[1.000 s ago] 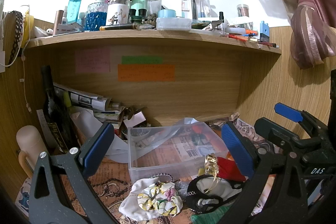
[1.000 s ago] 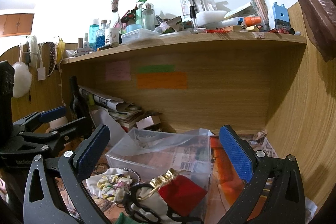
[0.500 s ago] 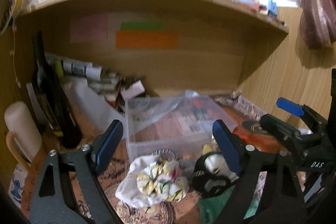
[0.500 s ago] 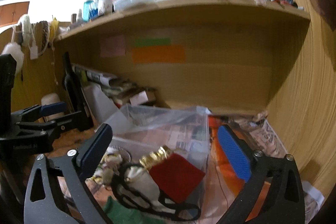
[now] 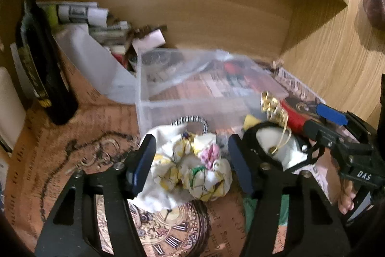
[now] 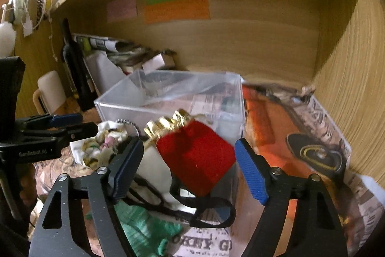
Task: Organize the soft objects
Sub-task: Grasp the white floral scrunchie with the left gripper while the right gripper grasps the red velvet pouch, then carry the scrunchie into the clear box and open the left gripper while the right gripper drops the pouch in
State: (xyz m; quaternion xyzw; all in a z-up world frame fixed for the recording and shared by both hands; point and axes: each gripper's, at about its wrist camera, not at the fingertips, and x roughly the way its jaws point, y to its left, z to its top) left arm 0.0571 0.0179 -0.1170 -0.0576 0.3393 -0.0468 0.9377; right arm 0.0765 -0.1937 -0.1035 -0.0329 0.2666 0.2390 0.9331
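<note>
Both grippers have dropped and pushed forward since a second ago: the upper shelf of bottles, which filled the top of both views then, is now almost out of frame, and the soft pile sits right between the pads. My read is that the reach is ending and two pickups are about to start.

In the left view, a dark bottle stands at 9 o'clock. The left gripper is spread wide and now straddles the floral scrunchie, which lies on the patterned mat at 6 o'clock of the clear box, just in front of its wall. Earlier that scrunchie sat below the pads, not between them. At 3 o'clock lies a white pouch with black cord.

In the right view, the right gripper is also spread, holding nothing; the red pouch with gold trim now lies between its pads, leaning against the box's front wall. A green cloth lies at 7 o'clock.

Nothing soft is in the box yet.
</note>
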